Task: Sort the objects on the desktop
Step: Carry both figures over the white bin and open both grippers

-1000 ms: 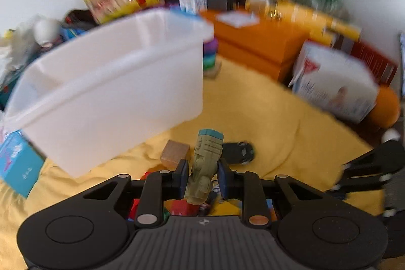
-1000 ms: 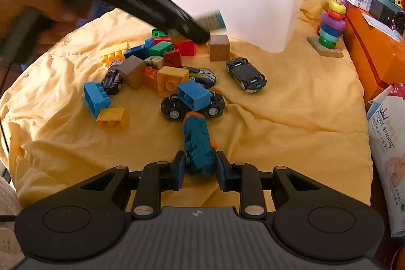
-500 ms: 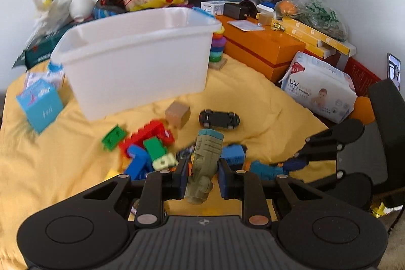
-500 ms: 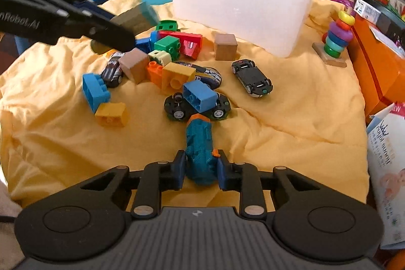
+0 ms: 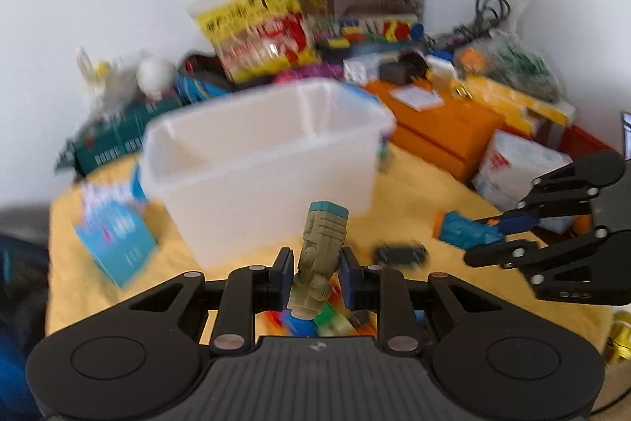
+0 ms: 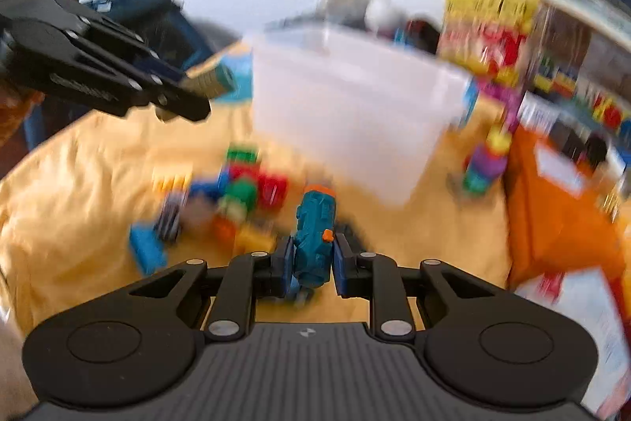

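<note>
Now that both toys have risen off the yellow cloth (image 5: pixel 414 184) toward the white bin (image 5: pixel 260 152) at its far edge, dropping looks next: the left gripper (image 5: pixel 314 273) clamps an olive figure (image 5: pixel 321 251), the right gripper (image 6: pixel 311 265) a teal figure (image 6: pixel 313 235), above the remaining blocks (image 6: pixel 244 192)

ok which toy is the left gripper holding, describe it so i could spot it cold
Find the big white plastic bin on the yellow cloth. In front of it, the left gripper clamps an upright olive-green figure with ridged sides and a teal cap. The right gripper holds a teal toy with orange trim instead.
</note>
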Action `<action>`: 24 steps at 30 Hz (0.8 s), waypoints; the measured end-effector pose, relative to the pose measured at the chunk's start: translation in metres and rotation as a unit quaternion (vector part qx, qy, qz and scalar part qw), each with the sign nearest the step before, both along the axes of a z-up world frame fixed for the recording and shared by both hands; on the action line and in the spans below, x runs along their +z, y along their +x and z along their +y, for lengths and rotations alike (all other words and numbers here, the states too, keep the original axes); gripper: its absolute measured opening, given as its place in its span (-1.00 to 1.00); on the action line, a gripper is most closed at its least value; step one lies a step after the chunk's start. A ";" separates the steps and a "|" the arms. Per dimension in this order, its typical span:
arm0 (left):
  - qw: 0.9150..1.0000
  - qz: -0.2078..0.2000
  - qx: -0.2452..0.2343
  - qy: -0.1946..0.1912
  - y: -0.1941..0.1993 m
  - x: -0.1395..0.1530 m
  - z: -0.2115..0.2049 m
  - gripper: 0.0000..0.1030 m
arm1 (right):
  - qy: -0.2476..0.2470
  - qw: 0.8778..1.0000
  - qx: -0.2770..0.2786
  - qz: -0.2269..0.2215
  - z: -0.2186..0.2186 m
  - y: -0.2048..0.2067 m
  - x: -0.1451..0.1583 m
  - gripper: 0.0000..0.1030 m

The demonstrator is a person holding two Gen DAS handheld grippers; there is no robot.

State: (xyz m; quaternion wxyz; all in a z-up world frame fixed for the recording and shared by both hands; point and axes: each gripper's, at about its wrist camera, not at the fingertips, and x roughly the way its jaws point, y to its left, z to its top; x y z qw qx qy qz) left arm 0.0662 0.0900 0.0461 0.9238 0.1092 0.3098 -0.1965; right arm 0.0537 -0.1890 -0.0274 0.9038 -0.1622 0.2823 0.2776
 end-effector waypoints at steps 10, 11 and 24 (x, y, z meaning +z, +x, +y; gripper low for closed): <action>0.996 -0.086 -0.002 0.034 0.080 0.056 -0.013 -0.46 | 0.041 0.994 -0.036 -0.094 0.004 0.089 0.051 -0.55; 0.995 -0.092 0.004 0.038 0.089 0.057 -0.014 -0.46 | 0.046 0.994 -0.042 -0.093 0.005 0.098 0.053 -0.55; 0.998 -0.010 0.058 0.032 0.181 0.008 -0.021 -0.45 | 0.020 0.995 -0.079 -0.051 0.045 0.166 0.020 -0.55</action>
